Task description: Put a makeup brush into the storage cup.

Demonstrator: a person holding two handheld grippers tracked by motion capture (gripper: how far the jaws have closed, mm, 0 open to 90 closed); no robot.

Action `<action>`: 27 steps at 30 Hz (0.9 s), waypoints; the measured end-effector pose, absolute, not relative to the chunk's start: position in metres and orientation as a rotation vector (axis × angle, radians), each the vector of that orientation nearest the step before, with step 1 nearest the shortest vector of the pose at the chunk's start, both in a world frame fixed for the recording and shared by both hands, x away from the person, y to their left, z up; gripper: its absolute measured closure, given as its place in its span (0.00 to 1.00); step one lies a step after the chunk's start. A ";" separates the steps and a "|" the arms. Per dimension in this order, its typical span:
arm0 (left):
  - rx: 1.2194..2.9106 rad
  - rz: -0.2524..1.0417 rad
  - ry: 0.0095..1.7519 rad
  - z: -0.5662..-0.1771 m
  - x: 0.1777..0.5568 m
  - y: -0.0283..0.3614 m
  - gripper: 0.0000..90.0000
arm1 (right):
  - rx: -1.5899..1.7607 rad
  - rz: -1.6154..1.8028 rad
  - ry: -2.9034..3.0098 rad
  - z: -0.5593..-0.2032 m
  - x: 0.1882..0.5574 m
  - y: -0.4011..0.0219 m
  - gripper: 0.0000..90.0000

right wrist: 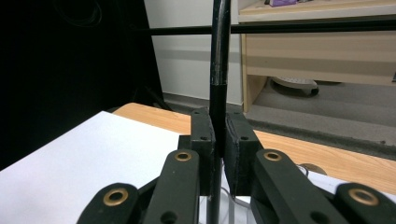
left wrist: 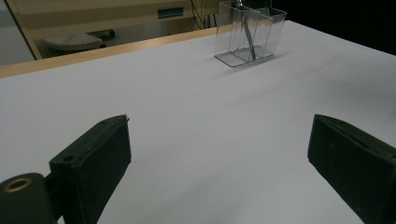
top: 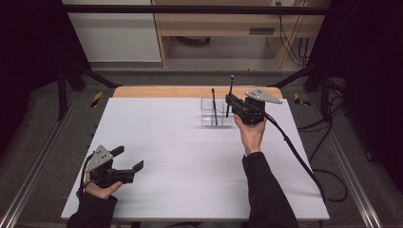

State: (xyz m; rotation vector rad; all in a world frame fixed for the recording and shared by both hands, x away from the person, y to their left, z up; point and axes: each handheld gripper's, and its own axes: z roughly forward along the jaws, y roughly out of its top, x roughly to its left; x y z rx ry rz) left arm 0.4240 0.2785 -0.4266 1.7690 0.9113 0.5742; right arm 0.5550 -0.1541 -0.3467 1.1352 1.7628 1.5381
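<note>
Two tongs were held over a white tabletop (top: 190, 161). The right tongs (top: 230, 100) were clenched on a thin black rod (top: 231, 90), which was gripped near its lower part and stood upright, its top rising above the jaws. In the right gripper view the rod (right wrist: 218, 70) was seen pinched between the two black pads, running up past the top edge of the frame. These tongs were held at the far right of the tabletop, just beside and slightly above a clear holder (top: 216, 114) with two compartments. The lower end of the gripped rod was seen at the holder's right side; whether it was inside the compartment could not be told. A second black rod (top: 214, 107) was stood in the holder, leaning slightly, its top projecting above the rim. In the left gripper view the holder (left wrist: 250, 32) was seen far off near the tabletop's wooden edge, with that rod inside it.

The left tongs (top: 128, 159) were released, with the jaws spread wide and nothing between them. They were held low over the near left corner of the tabletop, well apart from the holder, and were pointed toward the middle of the sheet. A black cable (top: 294, 152) was trailed from the right tongs across the tabletop's right edge.
</note>
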 end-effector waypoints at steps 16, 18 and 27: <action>1.768 0.572 0.915 -0.427 0.425 0.280 0.06 | 1.174 1.512 1.718 -0.350 0.582 -0.137 0.93; 1.768 0.571 0.916 -0.427 0.425 0.280 0.06 | 1.178 1.506 1.710 -0.350 0.585 -0.135 0.93; 1.763 0.568 0.917 -0.426 0.425 0.281 0.06 | 1.204 1.465 1.699 -0.358 0.601 -0.131 0.93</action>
